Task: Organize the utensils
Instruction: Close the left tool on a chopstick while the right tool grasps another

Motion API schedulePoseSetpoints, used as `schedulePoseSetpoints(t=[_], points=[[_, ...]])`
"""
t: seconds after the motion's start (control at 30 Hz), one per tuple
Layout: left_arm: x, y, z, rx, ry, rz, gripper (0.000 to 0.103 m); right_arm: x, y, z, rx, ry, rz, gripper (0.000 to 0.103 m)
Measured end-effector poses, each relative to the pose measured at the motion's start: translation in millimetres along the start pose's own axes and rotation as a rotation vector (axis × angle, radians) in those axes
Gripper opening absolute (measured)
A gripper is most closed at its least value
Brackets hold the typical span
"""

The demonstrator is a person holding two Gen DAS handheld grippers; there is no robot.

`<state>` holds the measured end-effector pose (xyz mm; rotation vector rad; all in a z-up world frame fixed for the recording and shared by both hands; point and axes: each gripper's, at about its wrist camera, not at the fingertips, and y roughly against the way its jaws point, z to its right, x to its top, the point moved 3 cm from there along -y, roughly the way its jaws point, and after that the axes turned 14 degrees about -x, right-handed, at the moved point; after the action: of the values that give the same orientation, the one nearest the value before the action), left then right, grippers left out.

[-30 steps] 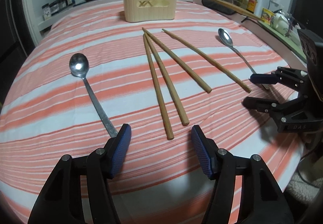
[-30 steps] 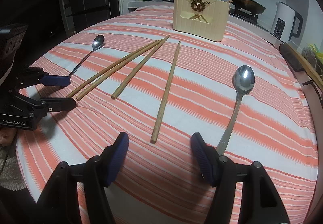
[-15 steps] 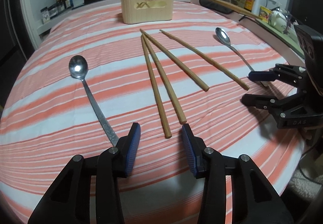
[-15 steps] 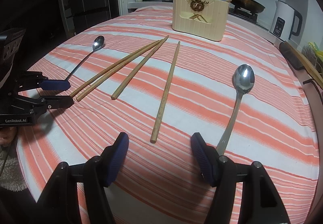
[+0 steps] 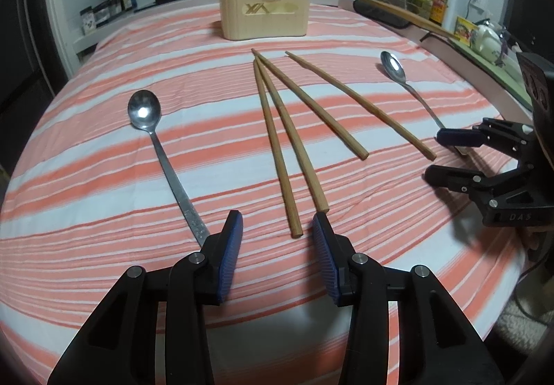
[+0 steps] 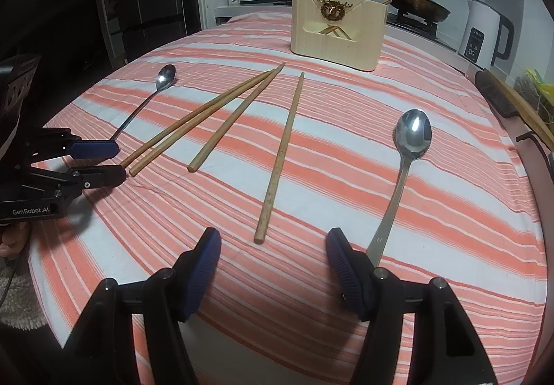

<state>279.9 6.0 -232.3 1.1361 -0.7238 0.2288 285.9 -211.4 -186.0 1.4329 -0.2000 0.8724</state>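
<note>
**Left wrist view: both grippers parted over the laid-out utensils**

Left wrist view first, and your left gripper [image 5: 277, 229] sits low at the near edge of the orange-and-white striped tablecloth [image 5: 104, 177], blue pads apart with nothing between them. Just ahead of those pads lie the ends of two long wooden chopsticks [image 5: 277, 142], side by side, meeting at their far tips. To their left you have a long-handled steel spoon [image 5: 162, 156], its handle end just beside your left pad. Right of the pair lie two more wooden chopsticks [image 5: 325, 104], fanned apart.

Over to your right gripper [image 6: 273, 246]: its fingers are parted too, holding nothing. The near end of one chopstick [image 6: 280, 156] points into the gap, and the second steel spoon [image 6: 405, 156] runs its handle down behind your right pad.

Further back, near the table's far edge, stands the pale wooden utensil box [image 5: 265, 5] with a brass emblem, chopstick ends poking from its top.
</note>
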Motion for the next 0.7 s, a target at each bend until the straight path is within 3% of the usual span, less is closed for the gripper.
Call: schedulePoseSetpoints(t=[0.27,0.43,0.5,0.53,0.6,0.7], points=[[0.2,-1.4,1.7,0.011,0.007,0.011,0.039,1.6,-0.3,-1.8,0.005,0.014,-0.004,0.06],[0.1,-2.0,5.1,0.014,0.009,0.021,0.026,6.7,-1.9,-8.4,0.022,0.021,-0.004,0.045],[-0.7,-1.5,6.6,-0.006,0.018,0.026,0.009,6.4,-1.0,-9.3,0.018,0.023,0.002,0.036],[-0.9,-1.5,6.9,-0.016,0.028,0.03,0.007,5.9,-0.4,-8.8,0.018,0.02,0.006,0.032],[-0.6,-1.1,7.5,-0.017,0.041,0.037,0.005,6.0,-0.4,-6.8,0.004,0.007,0.006,0.013],[2.8,1.7,4.5,-0.024,0.069,0.043,0.004,7.3,-0.4,-0.8,0.001,-0.028,0.002,0.006]])
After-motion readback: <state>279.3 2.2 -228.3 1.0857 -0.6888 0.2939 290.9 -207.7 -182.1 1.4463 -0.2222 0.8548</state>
